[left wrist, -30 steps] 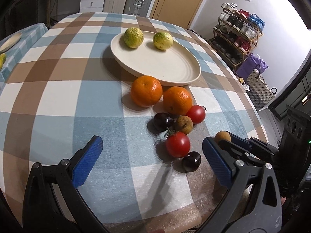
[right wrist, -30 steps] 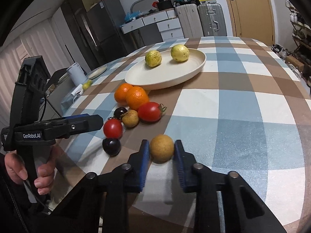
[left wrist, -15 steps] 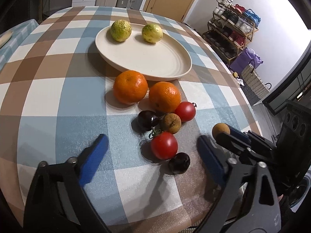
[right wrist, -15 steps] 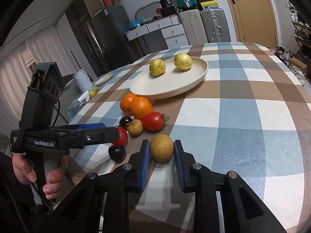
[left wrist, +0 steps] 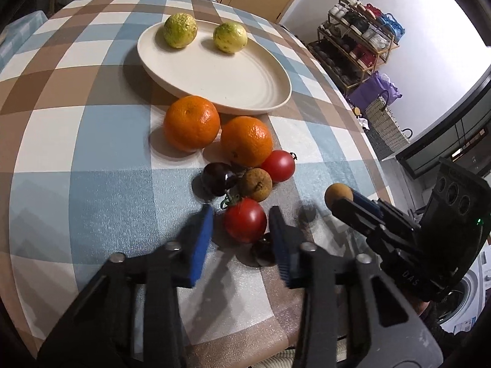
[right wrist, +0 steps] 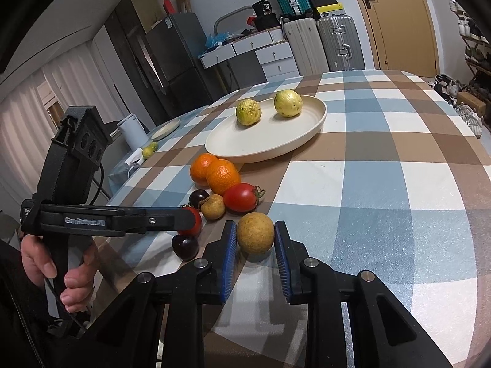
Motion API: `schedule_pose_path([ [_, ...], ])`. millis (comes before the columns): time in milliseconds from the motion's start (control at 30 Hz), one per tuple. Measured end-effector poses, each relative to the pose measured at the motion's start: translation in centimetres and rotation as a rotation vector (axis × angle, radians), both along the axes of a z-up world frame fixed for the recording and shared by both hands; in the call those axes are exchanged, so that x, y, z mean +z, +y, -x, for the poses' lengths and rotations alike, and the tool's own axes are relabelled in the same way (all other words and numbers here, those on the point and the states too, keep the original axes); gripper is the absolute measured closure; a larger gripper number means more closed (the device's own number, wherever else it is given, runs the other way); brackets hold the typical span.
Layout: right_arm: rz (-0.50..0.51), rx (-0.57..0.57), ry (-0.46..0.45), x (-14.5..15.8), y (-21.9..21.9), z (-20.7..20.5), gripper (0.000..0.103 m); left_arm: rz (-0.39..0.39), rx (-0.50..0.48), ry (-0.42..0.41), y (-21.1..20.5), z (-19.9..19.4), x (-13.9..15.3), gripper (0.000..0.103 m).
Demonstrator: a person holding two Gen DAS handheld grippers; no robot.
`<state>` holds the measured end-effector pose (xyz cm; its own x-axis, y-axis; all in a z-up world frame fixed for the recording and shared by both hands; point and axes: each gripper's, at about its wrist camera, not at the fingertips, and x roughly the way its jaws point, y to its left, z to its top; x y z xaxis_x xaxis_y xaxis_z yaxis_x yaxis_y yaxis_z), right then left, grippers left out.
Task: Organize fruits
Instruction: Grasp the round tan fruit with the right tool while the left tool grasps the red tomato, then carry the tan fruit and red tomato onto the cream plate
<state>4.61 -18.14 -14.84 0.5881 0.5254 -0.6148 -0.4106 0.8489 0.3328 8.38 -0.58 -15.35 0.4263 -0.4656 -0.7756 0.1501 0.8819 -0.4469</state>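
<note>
My left gripper point(left wrist: 241, 211) points down at the fruit cluster, jaws closing. A red tomato point(left wrist: 244, 219) lies between its blue pads, and a thin gap shows at the left pad. A dark plum point(left wrist: 264, 250) lies just behind the right pad. My right gripper point(right wrist: 255, 225) is shut on a round yellow-brown fruit point(right wrist: 255, 236) low over the cloth; the fruit point(left wrist: 337, 194) also shows in the left wrist view. Two oranges point(left wrist: 191, 122), another tomato point(left wrist: 278, 165), a brown fruit point(left wrist: 255, 184) and a second plum point(left wrist: 216, 178) lie in front of the cream plate point(left wrist: 221, 86), which holds two yellow-green fruits point(left wrist: 179, 30).
The round table wears a checked cloth point(right wrist: 383, 184); its near edge runs just under both grippers. A person's hand point(right wrist: 46, 263) grips the left handle. Beyond the table stand a shoe rack point(left wrist: 365, 43), a wicker basket point(left wrist: 383, 119), suitcases point(right wrist: 322, 46) and drawers.
My left jaws went from wide open to narrow around the red tomato, and that gripper tipped down and moved in closer. The right gripper kept its grip on the yellow-brown fruit.
</note>
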Motion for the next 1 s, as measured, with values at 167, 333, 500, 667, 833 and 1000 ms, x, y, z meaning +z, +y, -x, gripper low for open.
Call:
schedule_pose_path([
  [167, 0.005, 0.002, -0.003, 0.2, 0.2, 0.0, 0.078, 0.006, -0.007, -0.009, 0.1, 0.1, 0.2, 0.077],
  [333, 0.013, 0.005, -0.010, 0.5, 0.4, 0.0, 0.078, 0.003, -0.011, -0.032, 0.4, 0.5, 0.9, 0.077],
  [500, 0.012, 0.020, -0.015, 1.0, 0.8, -0.3, 0.078, 0.021, -0.016, -0.053, 0.9, 0.6, 1.7, 0.077],
  [667, 0.012, 0.024, -0.034, 1.7, 1.5, -0.8, 0.078, 0.041, -0.024, -0.073, 1.5, 0.6, 2.5, 0.077],
  [833, 0.007, 0.019, -0.032, 2.1, 1.7, -2.1, 0.078, 0.057, -0.036, -0.093, 2.1, 0.2, 3.7, 0.077],
  [1000, -0.008, 0.022, -0.038, 2.9, 2.0, -3.8, 0.078, 0.066, -0.021, -0.118, 3.1, -1.4, 5.0, 0.077],
])
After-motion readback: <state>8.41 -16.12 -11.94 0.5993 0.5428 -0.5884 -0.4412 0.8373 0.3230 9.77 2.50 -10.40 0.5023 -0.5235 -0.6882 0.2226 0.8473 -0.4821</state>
